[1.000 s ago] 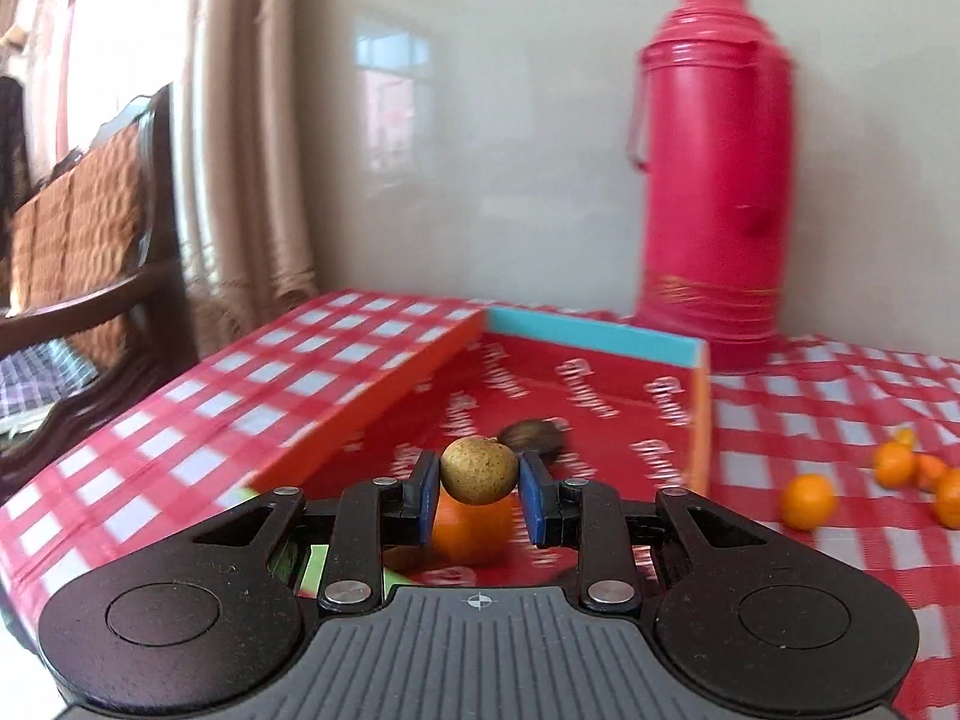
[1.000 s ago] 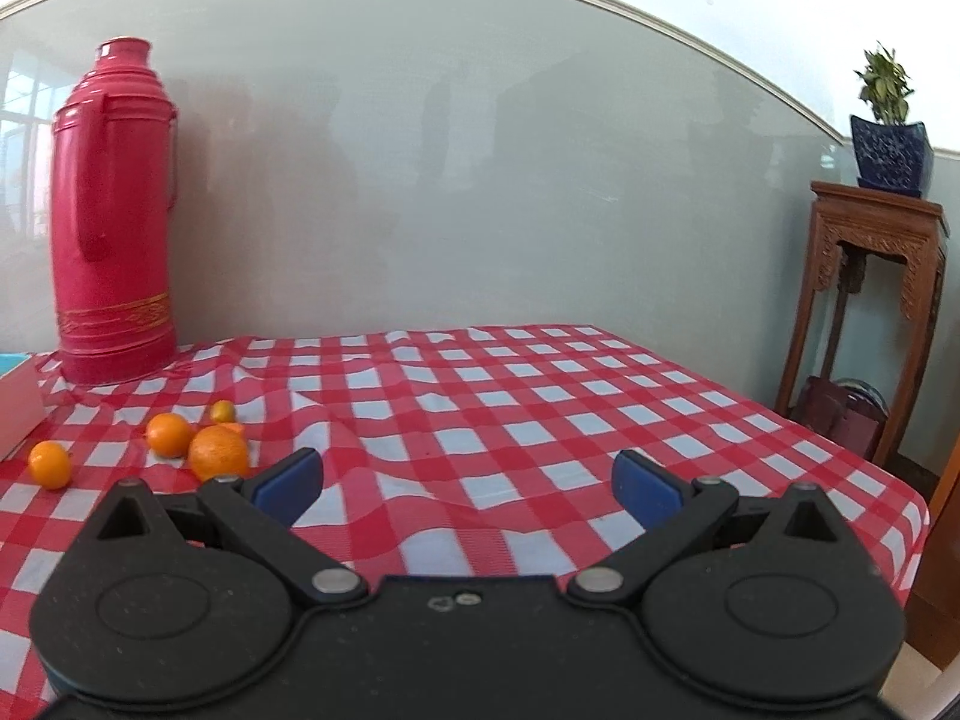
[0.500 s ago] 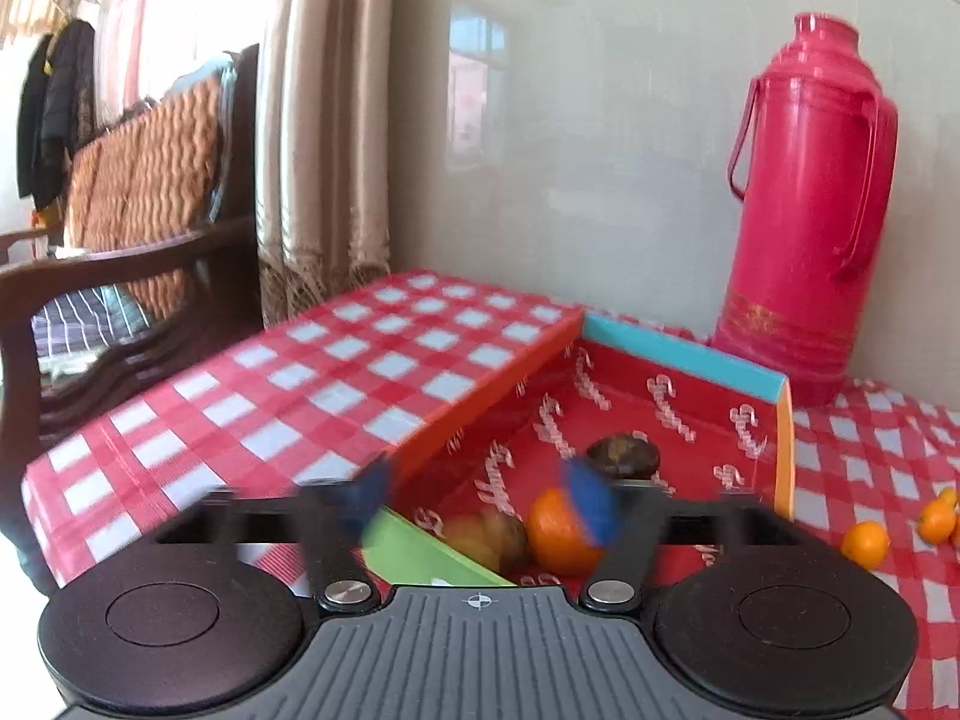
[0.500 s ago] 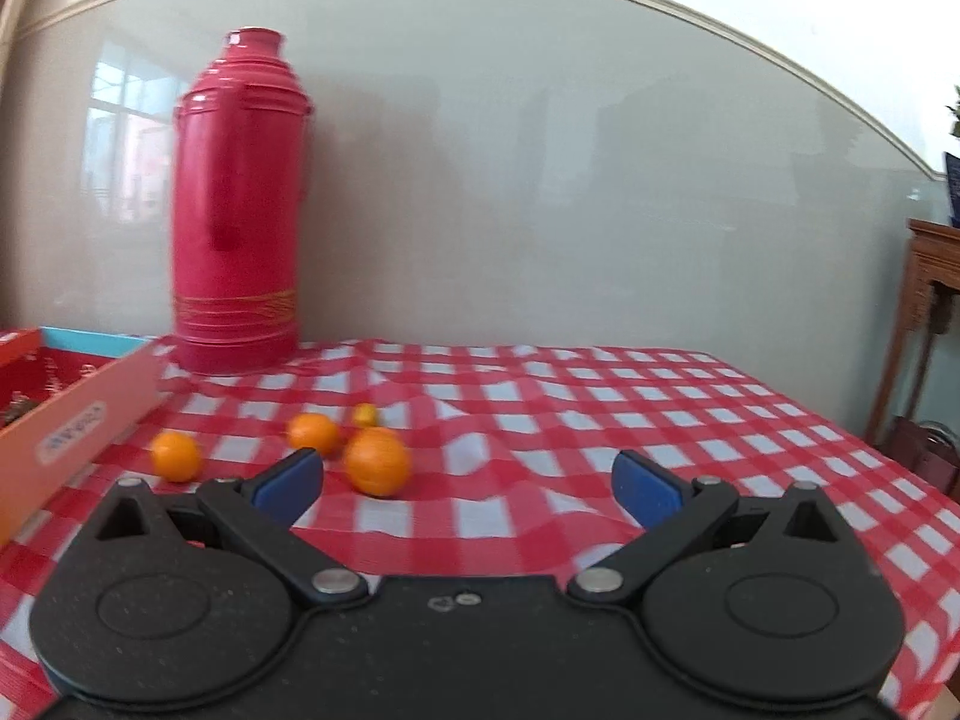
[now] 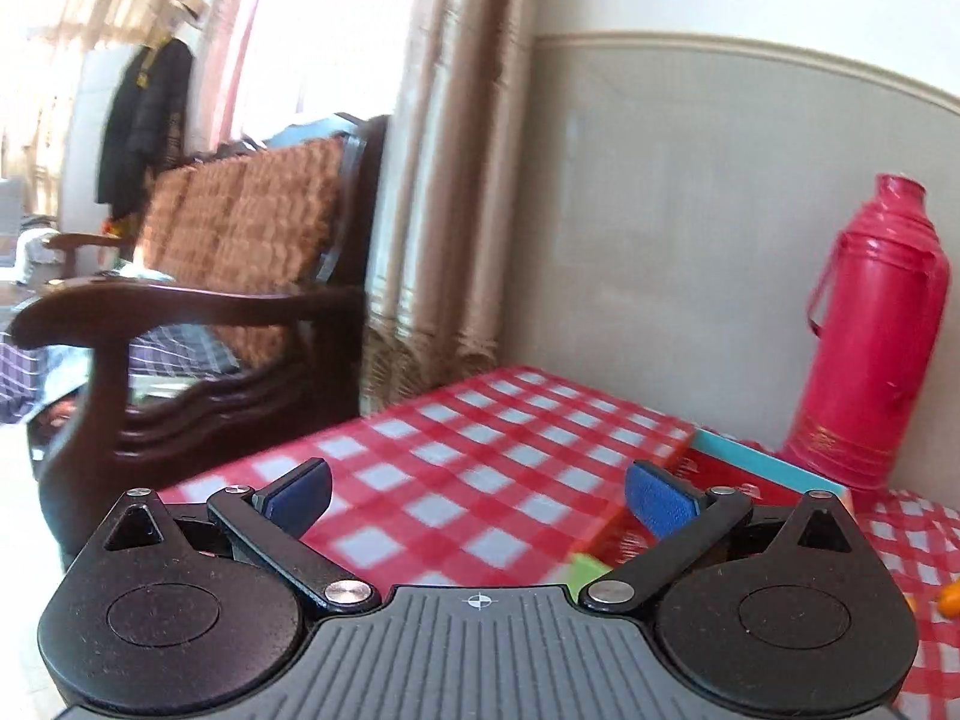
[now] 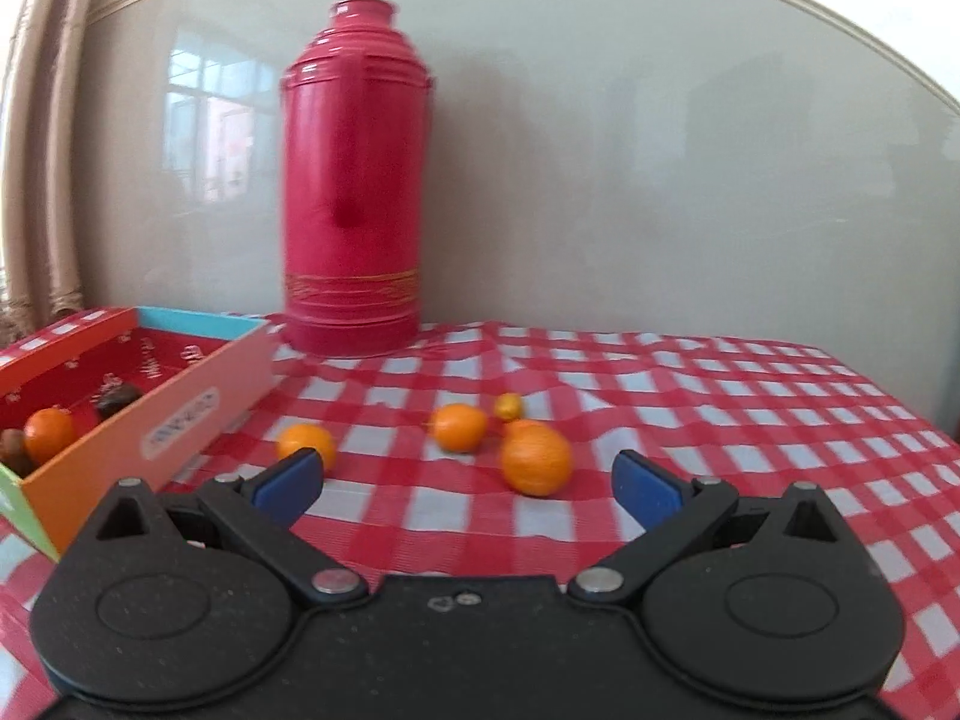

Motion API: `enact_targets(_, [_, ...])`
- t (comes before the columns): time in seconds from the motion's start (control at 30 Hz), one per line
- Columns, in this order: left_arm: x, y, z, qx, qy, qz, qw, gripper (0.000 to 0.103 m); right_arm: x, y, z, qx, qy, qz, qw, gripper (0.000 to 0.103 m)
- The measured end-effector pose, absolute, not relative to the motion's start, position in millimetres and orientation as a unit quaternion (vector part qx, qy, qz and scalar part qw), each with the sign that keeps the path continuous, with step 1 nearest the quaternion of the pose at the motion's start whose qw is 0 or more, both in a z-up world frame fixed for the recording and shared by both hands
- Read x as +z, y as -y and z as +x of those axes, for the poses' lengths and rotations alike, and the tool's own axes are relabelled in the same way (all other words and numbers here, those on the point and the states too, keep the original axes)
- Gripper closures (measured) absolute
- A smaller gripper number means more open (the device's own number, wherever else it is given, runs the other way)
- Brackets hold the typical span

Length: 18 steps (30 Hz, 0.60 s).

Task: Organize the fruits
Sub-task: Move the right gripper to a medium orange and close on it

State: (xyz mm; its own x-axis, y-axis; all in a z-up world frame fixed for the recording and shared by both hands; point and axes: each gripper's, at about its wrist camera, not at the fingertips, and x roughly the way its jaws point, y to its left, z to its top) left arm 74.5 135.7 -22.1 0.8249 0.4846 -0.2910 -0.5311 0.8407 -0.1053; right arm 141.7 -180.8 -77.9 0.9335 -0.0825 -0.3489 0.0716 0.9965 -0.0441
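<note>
Here the left black two-finger gripper [image 5: 477,495] is spread wide with nothing between its blue pads, above the red-and-white checked tablecloth [image 5: 474,456], the shallow red cardboard box [image 5: 729,480] just right of it. In the right view that box [image 6: 180,414] holds an orange tangerine [image 6: 49,432] and dark brown fruits, while the right black gripper [image 6: 465,483], equally spread and holding nothing, faces four round orange fruits loose on the cloth, the largest [image 6: 536,459] nearest, before an upright tall crimson thermos flask [image 6: 351,180]; being round, the fruits show no long axis
</note>
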Motion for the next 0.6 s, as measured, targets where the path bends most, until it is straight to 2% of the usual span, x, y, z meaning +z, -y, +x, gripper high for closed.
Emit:
enact_targets(0.27, [-38, -174, 42, 0.323, -0.090, -0.114, 0.935, 0.000, -80, 143, 168, 0.000, -0.211, -0.038, 0.977, 0.012])
enact_targets(0.4, [-44, -194, 34, 0.343, -0.082, -0.146, 0.924, 0.000, -79, 130, 190, 0.013, -0.234, -0.029, 0.972, 0.024])
enact_targets(0.6, [-50, -207, 26, 0.357, -0.074, -0.158, 0.918, 0.000, -86, 120, 224, 0.014, -0.274, -0.023, 0.961, 0.028])
